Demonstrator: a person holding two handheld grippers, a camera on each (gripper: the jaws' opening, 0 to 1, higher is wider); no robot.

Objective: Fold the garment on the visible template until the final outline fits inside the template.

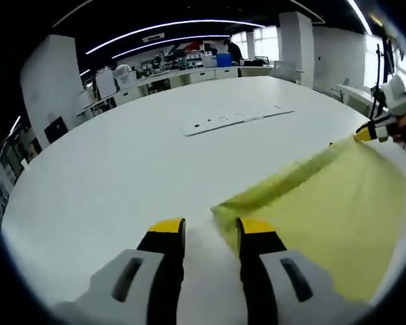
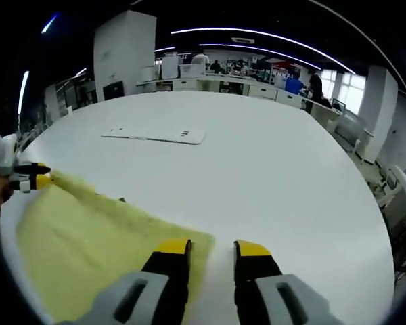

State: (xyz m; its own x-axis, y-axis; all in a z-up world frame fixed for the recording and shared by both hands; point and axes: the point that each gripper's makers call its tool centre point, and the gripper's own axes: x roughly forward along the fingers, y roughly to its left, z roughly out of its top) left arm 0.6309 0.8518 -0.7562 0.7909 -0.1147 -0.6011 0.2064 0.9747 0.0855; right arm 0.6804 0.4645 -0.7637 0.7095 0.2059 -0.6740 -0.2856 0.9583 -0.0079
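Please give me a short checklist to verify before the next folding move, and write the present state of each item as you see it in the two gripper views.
1. Left gripper at the yellow garment: ok, its jaws stand at one corner, though a firm hold on the cloth cannot be told.
2. Right gripper at the garment: ok, its jaws stand at the opposite corner, hold likewise unclear.
3. Edge between the two grippers lies straight: ok.
4. Garment flat on the white table: ok, no big wrinkles visible.
5. White flat panel lies apart from the garment: ok.
6. Template outline under the garment: cannot tell.
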